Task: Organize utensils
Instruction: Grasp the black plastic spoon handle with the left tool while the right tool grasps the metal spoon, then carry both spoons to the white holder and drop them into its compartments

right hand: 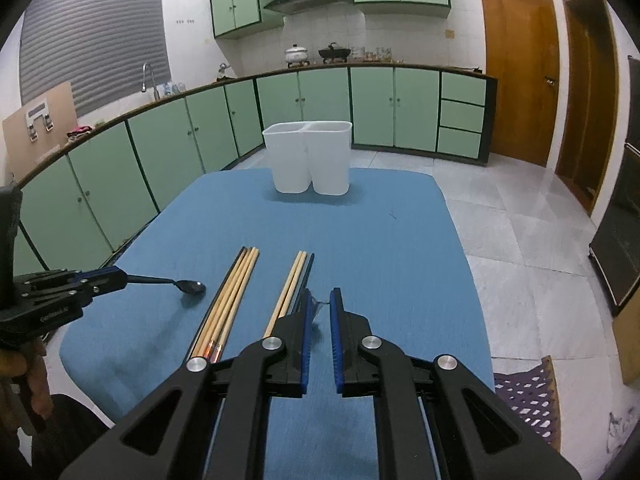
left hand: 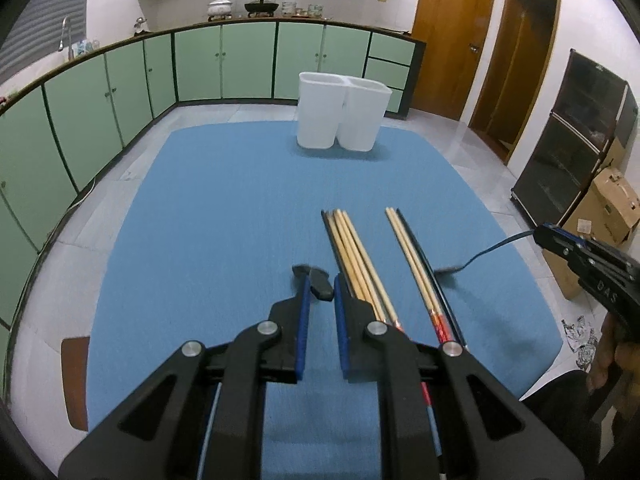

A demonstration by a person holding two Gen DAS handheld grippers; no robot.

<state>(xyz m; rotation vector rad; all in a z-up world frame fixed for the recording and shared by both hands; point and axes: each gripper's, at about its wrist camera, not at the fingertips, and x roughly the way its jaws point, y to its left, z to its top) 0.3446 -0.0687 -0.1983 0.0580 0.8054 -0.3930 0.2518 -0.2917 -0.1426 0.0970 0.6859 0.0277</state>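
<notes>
My left gripper pinches a black spoon by its handle above the blue mat; my right gripper pinches a fork. I should keep both level toward the one twin-pocket white holder. Two bundles of chopsticks lie between.

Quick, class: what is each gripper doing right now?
Left gripper: shut on a spoon.
Right gripper: shut on a fork.
</notes>
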